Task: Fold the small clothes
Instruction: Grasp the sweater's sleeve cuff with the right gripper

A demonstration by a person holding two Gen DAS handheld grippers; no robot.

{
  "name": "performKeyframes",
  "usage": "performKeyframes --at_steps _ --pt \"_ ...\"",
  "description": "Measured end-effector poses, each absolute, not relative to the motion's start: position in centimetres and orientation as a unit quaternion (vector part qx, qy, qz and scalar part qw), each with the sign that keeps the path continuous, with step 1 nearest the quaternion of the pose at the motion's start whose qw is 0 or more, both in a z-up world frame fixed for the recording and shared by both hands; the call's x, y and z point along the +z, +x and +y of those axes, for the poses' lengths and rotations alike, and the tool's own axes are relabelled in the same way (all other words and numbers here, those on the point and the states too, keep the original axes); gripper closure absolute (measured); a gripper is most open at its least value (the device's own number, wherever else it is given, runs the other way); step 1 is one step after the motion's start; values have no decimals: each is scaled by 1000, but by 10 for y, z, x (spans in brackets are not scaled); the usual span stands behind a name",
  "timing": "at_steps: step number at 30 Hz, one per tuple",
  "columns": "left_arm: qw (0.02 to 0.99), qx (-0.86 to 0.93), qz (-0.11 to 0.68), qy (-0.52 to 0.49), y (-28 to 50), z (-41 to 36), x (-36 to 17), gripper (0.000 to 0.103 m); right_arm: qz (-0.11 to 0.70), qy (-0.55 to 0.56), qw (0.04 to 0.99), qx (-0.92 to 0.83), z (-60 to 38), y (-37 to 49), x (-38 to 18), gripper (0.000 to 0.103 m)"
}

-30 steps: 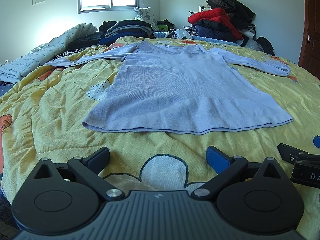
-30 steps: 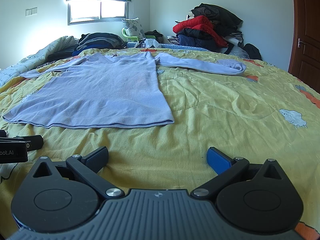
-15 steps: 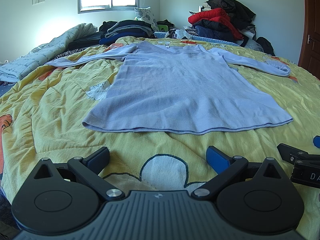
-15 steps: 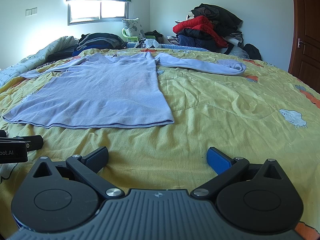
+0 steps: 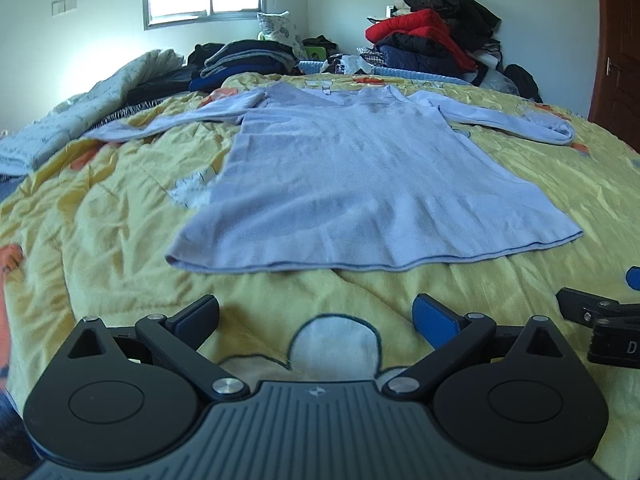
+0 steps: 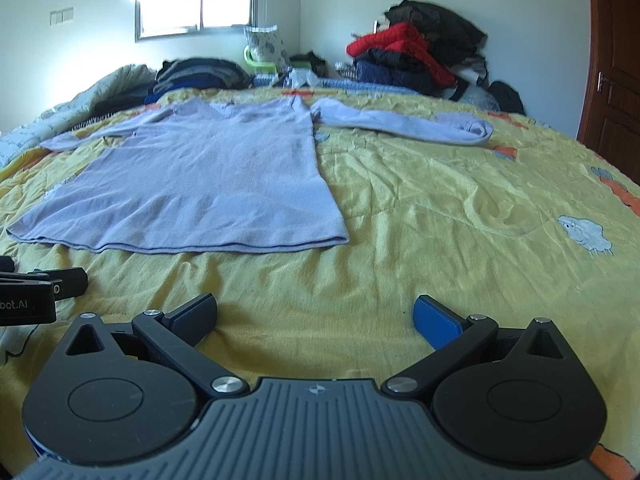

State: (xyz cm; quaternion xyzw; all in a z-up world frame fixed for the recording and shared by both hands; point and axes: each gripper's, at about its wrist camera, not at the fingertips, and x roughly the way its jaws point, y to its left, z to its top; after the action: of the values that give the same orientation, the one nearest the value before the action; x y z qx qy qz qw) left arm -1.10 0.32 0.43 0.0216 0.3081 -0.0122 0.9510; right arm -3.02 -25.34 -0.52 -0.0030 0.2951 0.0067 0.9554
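Observation:
A pale lavender long-sleeved top (image 5: 360, 184) lies flat on the yellow bedspread (image 5: 100, 220), hem toward me, both sleeves spread out sideways. In the right wrist view the same top (image 6: 208, 184) sits to the left of centre, its right sleeve (image 6: 404, 122) stretched across the bed. My left gripper (image 5: 316, 314) hovers open just short of the hem, nothing between its fingers. My right gripper (image 6: 316, 314) is open too, over bare bedspread to the right of the hem corner. Each gripper shows at the edge of the other's view.
A heap of red and dark clothes (image 5: 432, 40) is piled at the far right against the wall. Folded dark clothes (image 5: 240, 60) and a rolled quilt (image 5: 80, 120) lie at the far left. A brown door (image 6: 612, 72) stands on the right.
Both views have shifted slightly: the grippers have tilted or risen a little, so the top sits a bit lower in the frames. Both jaws stay open; the top lies unmoved.

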Motion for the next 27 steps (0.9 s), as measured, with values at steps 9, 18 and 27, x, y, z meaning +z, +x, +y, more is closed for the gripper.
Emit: performKeyframes --at_steps 9,18,27 --pt "980 8 198 20 14 30 81 0 261 53 959 95 -305 -1 48 0" --pt "969 30 225 -91 107 56 74 0 219 164 962 29 -460 131 93 5" --pt "952 20 289 -96 142 43 22 0 282 377 880 -52 -592 248 22 46"
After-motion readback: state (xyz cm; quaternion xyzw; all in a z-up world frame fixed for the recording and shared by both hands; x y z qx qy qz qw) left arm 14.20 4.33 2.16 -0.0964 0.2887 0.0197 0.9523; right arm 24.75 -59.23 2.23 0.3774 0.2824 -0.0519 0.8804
